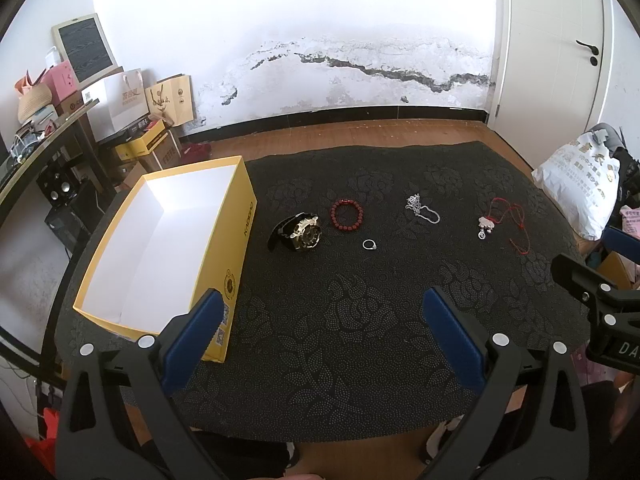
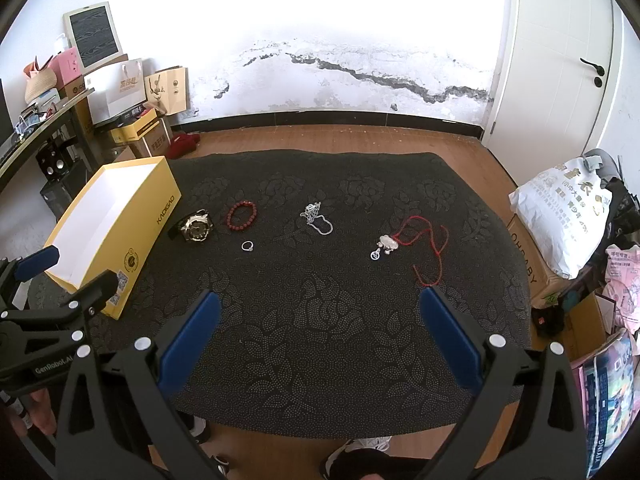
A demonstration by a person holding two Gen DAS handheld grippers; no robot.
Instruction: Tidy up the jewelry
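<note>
On a dark patterned mat (image 1: pixel 360 320) (image 2: pixel 320 320) lie a black-and-gold watch (image 1: pixel 300 233) (image 2: pixel 195 227), a red bead bracelet (image 1: pixel 347 211) (image 2: pixel 242 211), a small silver ring (image 1: pixel 369 244) (image 2: pixel 247 245), a silver chain (image 1: pixel 422 209) (image 2: pixel 318 218) and a silver pendant on a red cord (image 1: pixel 486 227) (image 2: pixel 386 245). An open yellow box (image 1: pixel 160 248) (image 2: pixel 112 216) with a white, empty inside stands at the mat's left. My left gripper (image 1: pixel 324 300) (image 2: pixel 68 266) hovers open near the mat's front edge. My right gripper (image 2: pixel 320 300) is open too, near the cord's end.
A black desk (image 1: pixel 48 140) with bags and cartons stands at the left. A white sack (image 2: pixel 568 216) on a cardboard box and pink packs crowd the right. Wooden floor, a peeling wall and a white door (image 1: pixel 560 60) lie beyond. A person's shoes (image 2: pixel 360 448) show below the mat.
</note>
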